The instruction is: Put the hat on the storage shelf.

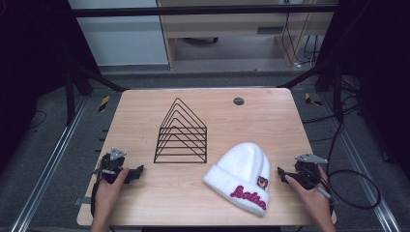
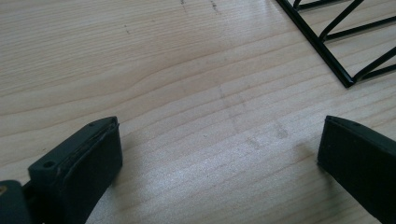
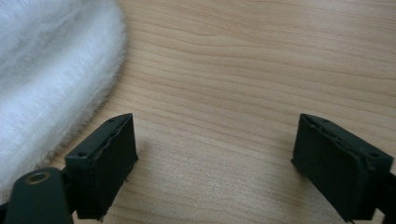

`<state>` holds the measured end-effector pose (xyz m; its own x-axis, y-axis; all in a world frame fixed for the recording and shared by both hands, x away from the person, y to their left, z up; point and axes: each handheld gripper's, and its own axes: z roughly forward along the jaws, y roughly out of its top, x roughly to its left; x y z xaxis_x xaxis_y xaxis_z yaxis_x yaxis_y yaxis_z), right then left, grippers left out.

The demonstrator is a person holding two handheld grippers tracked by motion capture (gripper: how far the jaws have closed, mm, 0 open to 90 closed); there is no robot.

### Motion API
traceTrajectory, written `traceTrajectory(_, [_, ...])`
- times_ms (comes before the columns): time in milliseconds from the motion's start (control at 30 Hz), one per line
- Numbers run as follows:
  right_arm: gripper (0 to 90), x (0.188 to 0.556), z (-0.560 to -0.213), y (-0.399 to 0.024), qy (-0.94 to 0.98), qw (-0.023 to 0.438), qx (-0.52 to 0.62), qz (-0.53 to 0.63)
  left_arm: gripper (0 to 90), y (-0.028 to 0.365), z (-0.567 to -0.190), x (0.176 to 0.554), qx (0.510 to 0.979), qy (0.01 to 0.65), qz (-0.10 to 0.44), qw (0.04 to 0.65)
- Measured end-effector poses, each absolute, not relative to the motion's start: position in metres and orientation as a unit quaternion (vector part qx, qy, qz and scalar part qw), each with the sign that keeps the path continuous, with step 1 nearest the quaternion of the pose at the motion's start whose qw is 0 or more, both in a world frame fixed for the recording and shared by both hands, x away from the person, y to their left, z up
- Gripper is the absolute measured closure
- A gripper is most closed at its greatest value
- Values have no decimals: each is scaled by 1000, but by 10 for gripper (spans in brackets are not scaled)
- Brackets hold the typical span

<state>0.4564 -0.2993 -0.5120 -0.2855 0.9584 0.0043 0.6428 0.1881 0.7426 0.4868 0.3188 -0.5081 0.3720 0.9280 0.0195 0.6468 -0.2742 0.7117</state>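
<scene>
A fluffy white knitted beanie with red lettering (image 1: pixel 243 175) lies at the lower right of the high view on the pale wooden table (image 1: pixel 145 193), just left of the right gripper (image 1: pixel 283 173), whose jaws are spread wide over bare wood. A black wire triangular rack (image 1: pixel 181 134) stands at centre. At lower left, the left gripper (image 1: pixel 138 171) rests with jaws spread apart, holding nothing.

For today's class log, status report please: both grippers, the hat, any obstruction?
Left hand-held gripper open, empty. Right hand-held gripper open, empty, beside white beanie. Wire rack stands apart; nothing in the way.
</scene>
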Motion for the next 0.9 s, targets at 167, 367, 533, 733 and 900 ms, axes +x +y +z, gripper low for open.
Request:
traceTrajectory(167, [124, 457, -512, -299, 742, 238, 534, 328, 0, 319, -508, 487, 765, 515, 224, 314])
traceTrajectory(367, [263, 465, -493, -297, 777, 209, 520, 286, 0, 319, -508, 487, 765, 515, 224, 314])
traceTrajectory(533, [302, 484, -470, -286, 797, 200, 508, 258, 0, 318, -508, 486, 765, 516, 224, 314])
traceTrajectory(733, [399, 513, -442, -259, 829, 196, 462, 247, 0, 318, -508, 486, 764, 517, 224, 314])
traceTrajectory(900, [447, 535, -435, -235, 841, 175, 443, 257, 0, 318, -508, 486, 764, 517, 225, 314])
